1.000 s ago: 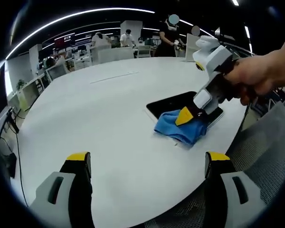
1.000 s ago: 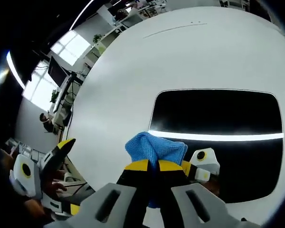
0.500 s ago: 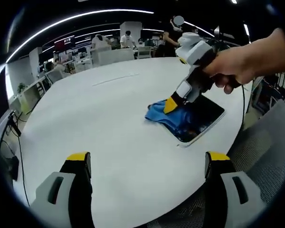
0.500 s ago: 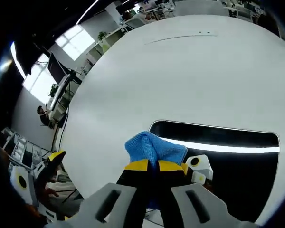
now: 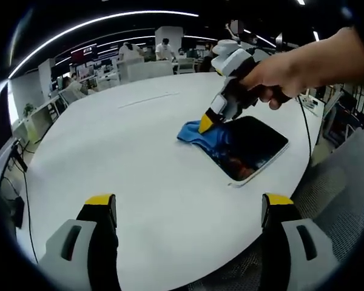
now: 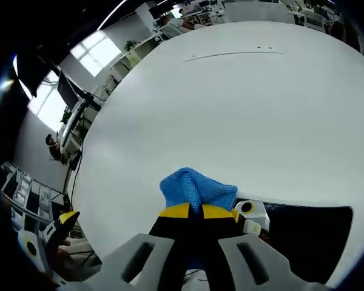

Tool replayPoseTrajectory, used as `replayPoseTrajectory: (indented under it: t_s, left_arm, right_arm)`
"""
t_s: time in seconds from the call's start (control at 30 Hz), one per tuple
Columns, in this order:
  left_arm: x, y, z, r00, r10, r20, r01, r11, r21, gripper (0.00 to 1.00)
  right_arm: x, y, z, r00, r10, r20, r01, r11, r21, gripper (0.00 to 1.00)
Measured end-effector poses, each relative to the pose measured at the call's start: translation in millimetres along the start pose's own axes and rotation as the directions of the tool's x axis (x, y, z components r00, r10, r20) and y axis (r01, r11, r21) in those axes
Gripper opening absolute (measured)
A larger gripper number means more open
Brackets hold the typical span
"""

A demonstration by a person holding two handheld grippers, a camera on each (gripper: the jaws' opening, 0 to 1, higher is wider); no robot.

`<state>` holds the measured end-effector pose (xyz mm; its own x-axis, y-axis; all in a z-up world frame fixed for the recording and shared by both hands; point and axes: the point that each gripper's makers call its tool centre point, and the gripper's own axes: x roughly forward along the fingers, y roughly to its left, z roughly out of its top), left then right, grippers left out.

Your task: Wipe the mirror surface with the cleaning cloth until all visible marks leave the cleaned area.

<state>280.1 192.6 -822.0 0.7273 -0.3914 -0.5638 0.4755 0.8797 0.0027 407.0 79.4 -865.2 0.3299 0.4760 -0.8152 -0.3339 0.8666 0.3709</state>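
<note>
The mirror [image 5: 250, 148] lies flat near the white worktop's [image 5: 127, 157] right edge as my right tongs [image 5: 204, 124], clamped on the blue cleaning cloth [image 6: 197, 189], press it to the far-left corner, my left tongs [image 5: 188, 212] idling apart.

A mirror [image 5: 250, 147] and a blue cloth [image 5: 197, 134] are carried by a round white table [image 5: 127, 151].

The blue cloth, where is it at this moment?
In the left gripper view the blue cloth lies at the mirror's far-left edge on the white table, pinched in the right gripper.
</note>
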Motion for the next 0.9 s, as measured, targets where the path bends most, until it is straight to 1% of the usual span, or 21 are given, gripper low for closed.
replayPoseTrajectory:
  t_s: [0.1,0.13,0.17,0.2,0.27,0.33,0.5,0.53,0.57,0.6,0.63,0.7,0.77,0.9]
  left_arm:
    - [0.2,0.0,-0.9,1.000,-0.001,-0.004,0.001,1.000,-0.003,0.99]
    - [0.1,-0.3,-1.1,1.000,-0.002,-0.005,0.002,1.000,-0.005,0.99]
    - [0.1,-0.2,-0.8,1.000,-0.001,-0.004,0.001,1.000,-0.003,0.99]
    - [0.1,-0.1,-0.7,1.000,0.000,-0.004,0.000,1.000,-0.003,0.99]
    - [0.1,0.4,-1.2,1.000,0.002,-0.007,-0.002,1.000,-0.003,0.99]
    - [0.4,-0.4,-1.5,1.000,0.000,-0.010,0.000,1.000,0.000,0.99]
    - [1.6,0.9,-5.0,1.000,0.001,-0.024,-0.001,1.000,0.004,0.99]
    - [1.7,1.2,-4.8,1.000,0.001,-0.021,-0.001,1.000,-0.001,0.99]
    - [1.9,1.3,-4.8,1.000,0.000,-0.020,0.000,1.000,-0.004,0.99]
    - [1.5,0.2,-5.3,1.000,-0.004,-0.024,0.004,1.000,-0.010,0.99]
    - [1.5,-0.2,-5.4,1.000,-0.006,-0.024,0.006,1.000,-0.010,0.99]
    - [1.8,0.1,-4.6,1.000,-0.007,-0.017,0.007,1.000,-0.010,0.99]
    - [2.1,-0.6,-5.7,1.000,-0.011,-0.022,0.011,1.000,-0.009,0.99]
    - [1.7,-0.3,-6.0,1.000,-0.008,-0.022,0.007,1.000,-0.007,0.99]
  right_arm:
    - [-0.9,0.1,-0.4,1.000,0.006,0.001,-0.006,1.000,-0.006,0.00]
    - [-1.4,-0.5,-0.5,1.000,0.013,0.002,-0.013,1.000,0.005,0.00]
    - [0.6,-1.0,1.0,1.000,0.022,0.007,-0.022,0.999,0.037,0.00]
    - [0.6,-4.7,3.7,0.999,0.018,0.026,-0.020,0.998,0.061,0.00]
    - [2.5,-4.7,4.1,1.000,0.025,0.019,-0.026,0.998,0.054,0.00]
    - [5.3,-5.7,7.6,1.000,0.024,0.019,-0.025,0.999,0.027,0.00]
    - [10.2,-7.3,14.0,1.000,0.019,0.023,-0.020,0.999,0.048,0.00]
    - [10.3,-7.0,13.5,1.000,0.017,0.022,-0.018,0.999,0.040,0.00]
    - [10.5,-7.7,13.6,1.000,0.010,0.025,-0.010,1.000,-0.026,0.00]
    - [11.5,-7.8,13.9,1.000,0.007,0.027,-0.006,0.998,-0.055,0.00]
    - [13.6,-8.0,14.3,1.000,0.007,0.027,-0.005,0.998,-0.061,0.00]
    - [10.8,-9.7,12.8,1.000,0.008,0.027,-0.007,1.000,-0.026,0.00]
    - [8.2,-11.8,11.9,1.000,0.011,0.026,-0.012,1.000,0.005,0.00]
    - [2.2,-15.8,8.9,0.999,0.006,0.032,-0.007,1.000,0.015,0.00]
